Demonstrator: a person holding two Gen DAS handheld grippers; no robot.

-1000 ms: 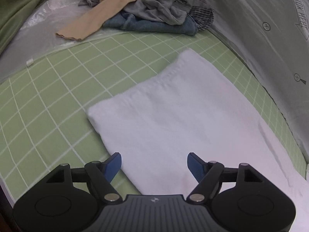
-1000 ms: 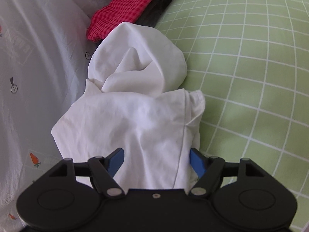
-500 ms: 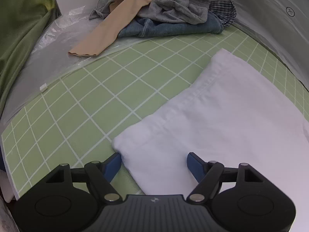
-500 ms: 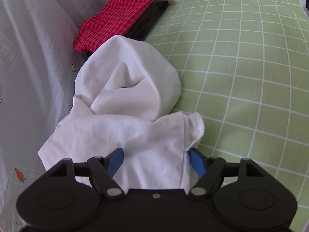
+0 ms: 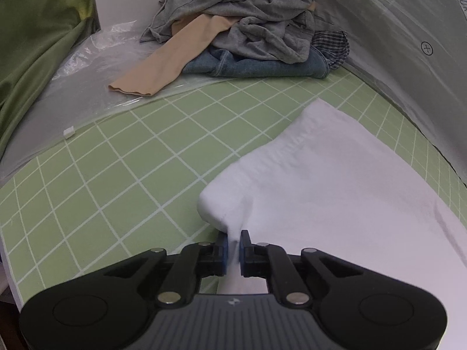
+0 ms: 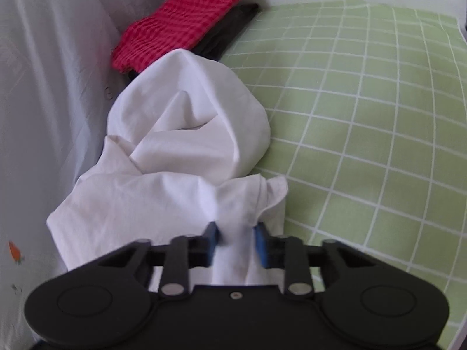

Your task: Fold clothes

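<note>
The white garment lies straight ahead of both our jaws. A second ago both pairs stood wide over it. Now they are closing: the left gripper pinches a bunched corner, the right gripper squeezes a fold, still blurred. We judge the lift comes next. Beyond lie the green gridded mat, a clothes pile and a red checked cloth.

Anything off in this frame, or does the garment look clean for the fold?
One thing: the far end of the white garment is bunched into a rumpled mound near the red checked cloth, not flat on the green grid mat. Both the left gripper and right gripper are closing on white fabric.
</note>
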